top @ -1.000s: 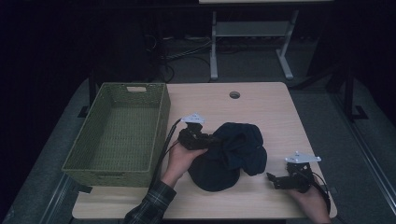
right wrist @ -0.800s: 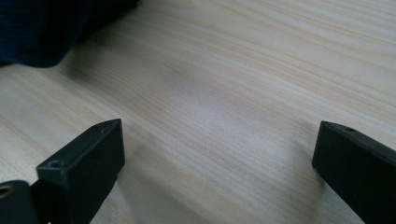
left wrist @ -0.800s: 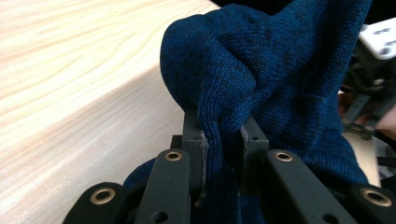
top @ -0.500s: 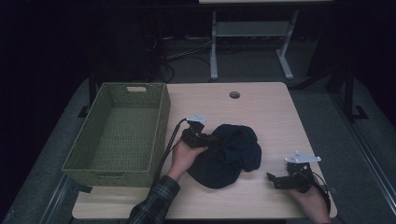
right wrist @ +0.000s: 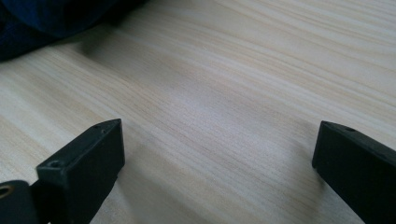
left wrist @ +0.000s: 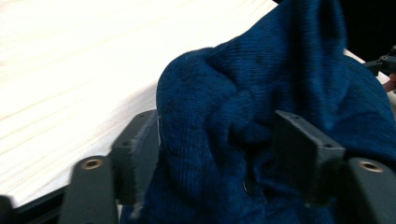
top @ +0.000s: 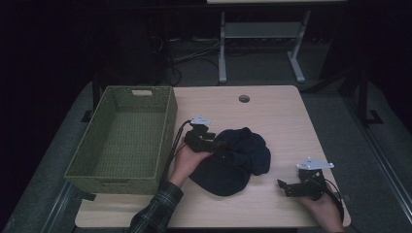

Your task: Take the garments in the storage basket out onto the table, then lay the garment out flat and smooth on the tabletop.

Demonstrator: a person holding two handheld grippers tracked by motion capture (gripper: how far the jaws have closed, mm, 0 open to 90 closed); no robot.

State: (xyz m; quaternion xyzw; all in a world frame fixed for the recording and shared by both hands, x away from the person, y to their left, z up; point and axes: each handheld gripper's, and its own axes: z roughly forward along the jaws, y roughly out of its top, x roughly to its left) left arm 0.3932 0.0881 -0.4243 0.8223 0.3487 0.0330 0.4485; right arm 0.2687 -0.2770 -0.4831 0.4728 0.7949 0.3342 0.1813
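A dark blue knitted cloth point(top: 235, 162) lies bunched in the middle of the wooden table point(top: 272, 111). My left gripper point(top: 218, 144) is at the cloth's left edge, pointing right. Its jaws have just been opening. In the left gripper view they stand wide, with a fold of the cloth point(left wrist: 261, 79) bulging between them, so the left gripper point(left wrist: 215, 126) is open. My right gripper point(top: 284, 187) rests near the table's front right, to the right of the cloth. In the right gripper view it point(right wrist: 219, 130) is open over bare wood, and the cloth point(right wrist: 42, 18) lies ahead at the upper left.
A green woven basket point(top: 167, 128) stands along the table's left side, right behind the left hand. A round cable hole point(top: 244, 98) is near the far edge. A metal desk frame point(top: 262, 34) stands on the floor beyond the table.
The cloth's right edge has drawn in slightly toward the left gripper, and the bundle looks a little more compact. The right hand and its gripper have stayed put.
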